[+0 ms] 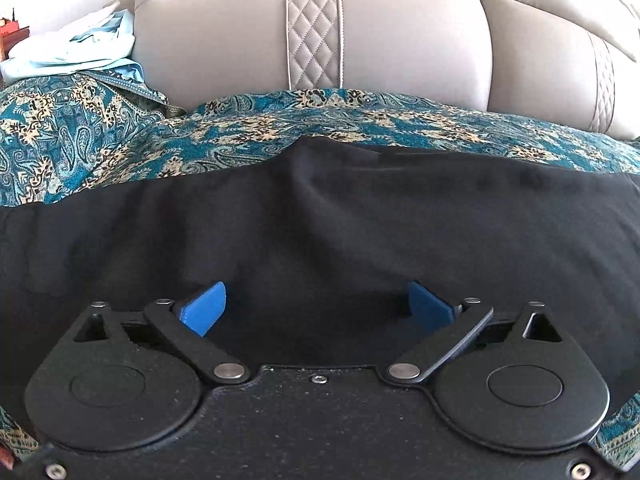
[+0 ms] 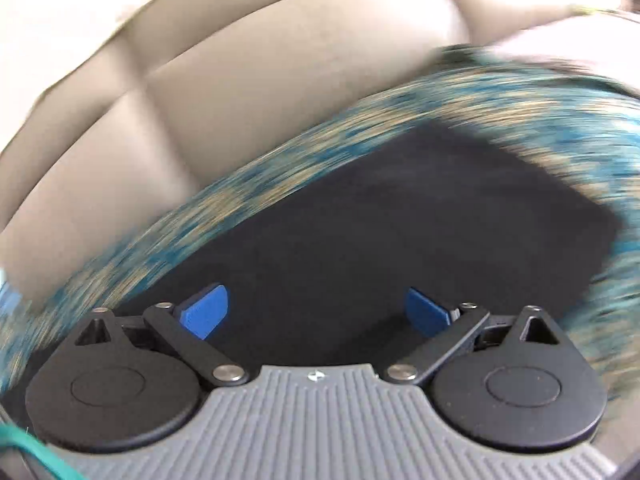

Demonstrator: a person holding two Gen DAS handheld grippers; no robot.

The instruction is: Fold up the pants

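Lying spread across a teal paisley-patterned throw [image 1: 100, 140] on a beige leather sofa [image 1: 224, 40]: black fabric pants [image 1: 360, 220], filling the lower half of the left wrist view, loosely wrinkled, far edge stopping short of the quilted backrest.

Hovering low over the pants: left gripper [image 1: 317, 308], blue fingertips [image 1: 206, 308] spread wide apart, clamping nothing, dark cloth showing between them.

Sitting at far left on the throw: a crumpled pale blue cloth [image 1: 76, 48], apart from the pants.

Blurring heavily in the right wrist view: throw [image 2: 540, 92] and sofa [image 2: 240, 60] smeared into streaks. Showing there as a dark flat shape with a rounded corner: pants [image 2: 400, 208].

Gaping likewise above the black cloth: right gripper [image 2: 317, 312], blue fingertips [image 2: 208, 312] wide apart, holding nothing; contact with the fabric impossible to tell.
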